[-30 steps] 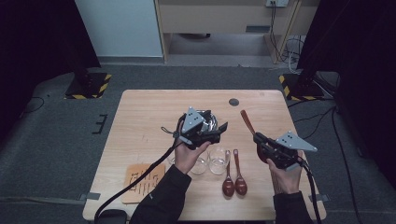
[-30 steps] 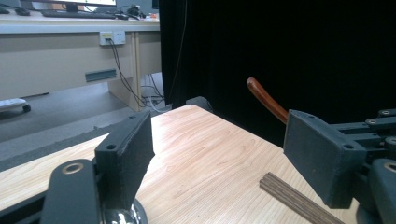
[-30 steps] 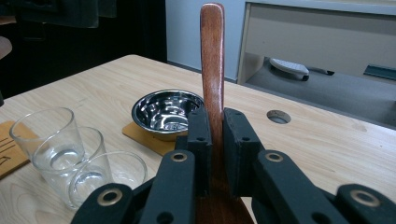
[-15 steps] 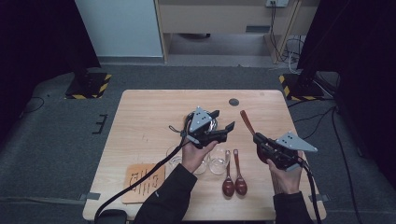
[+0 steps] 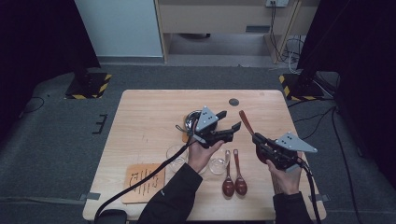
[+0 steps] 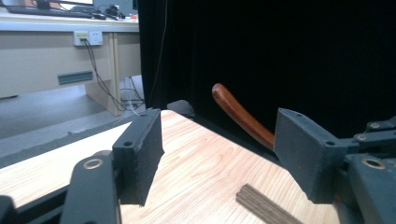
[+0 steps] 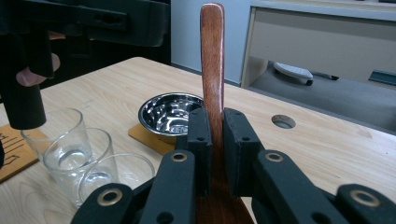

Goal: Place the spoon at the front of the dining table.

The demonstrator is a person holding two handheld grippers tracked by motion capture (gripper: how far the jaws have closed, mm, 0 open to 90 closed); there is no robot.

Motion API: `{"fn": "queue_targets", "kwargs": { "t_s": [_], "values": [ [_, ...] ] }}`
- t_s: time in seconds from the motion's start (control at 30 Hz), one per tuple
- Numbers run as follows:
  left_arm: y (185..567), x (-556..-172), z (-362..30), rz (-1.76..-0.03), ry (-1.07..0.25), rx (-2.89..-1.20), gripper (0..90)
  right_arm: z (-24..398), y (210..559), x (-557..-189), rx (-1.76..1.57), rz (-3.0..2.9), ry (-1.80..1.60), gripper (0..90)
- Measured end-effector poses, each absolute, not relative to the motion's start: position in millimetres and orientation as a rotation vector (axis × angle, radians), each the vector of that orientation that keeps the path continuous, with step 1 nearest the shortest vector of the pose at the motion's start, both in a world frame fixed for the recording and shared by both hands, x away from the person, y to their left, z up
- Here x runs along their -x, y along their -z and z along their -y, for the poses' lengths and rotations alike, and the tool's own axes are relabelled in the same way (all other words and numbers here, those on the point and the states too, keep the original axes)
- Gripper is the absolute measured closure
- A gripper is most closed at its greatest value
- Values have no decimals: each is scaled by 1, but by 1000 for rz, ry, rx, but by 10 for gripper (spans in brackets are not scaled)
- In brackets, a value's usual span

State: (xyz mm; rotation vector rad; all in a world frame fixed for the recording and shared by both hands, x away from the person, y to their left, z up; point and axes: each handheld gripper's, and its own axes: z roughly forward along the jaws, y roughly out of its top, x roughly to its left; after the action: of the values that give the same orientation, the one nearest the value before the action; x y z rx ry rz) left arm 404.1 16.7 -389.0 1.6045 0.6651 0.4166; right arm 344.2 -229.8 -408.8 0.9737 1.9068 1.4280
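Clamping the long reddish-brown wooden spoon handle-up above the table's right side, the right gripper holds steady while the left gripper, jaws apart, empty and just closing, aligns squarely around the handle tip.

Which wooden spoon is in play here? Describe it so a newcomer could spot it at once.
On the wooden table, look to the right gripper. Its fingers are shut on the wooden spoon, handle pointing up and away. The other two spoons lie flat nearer the person.
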Motion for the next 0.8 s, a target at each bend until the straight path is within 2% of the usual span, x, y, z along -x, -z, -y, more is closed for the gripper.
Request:
{"fn": "queue_targets", "kwargs": {
  "t_s": [0.57,0.8],
  "values": [
    [397,-406,-1,-669,-345,-1595,398,227,408,-342,-947,-1921,-1434,819],
    [397,-408,-1,-679,-310,-1587,456,226,408,-342,-935,-1925,-1440,819]
  ]
}}
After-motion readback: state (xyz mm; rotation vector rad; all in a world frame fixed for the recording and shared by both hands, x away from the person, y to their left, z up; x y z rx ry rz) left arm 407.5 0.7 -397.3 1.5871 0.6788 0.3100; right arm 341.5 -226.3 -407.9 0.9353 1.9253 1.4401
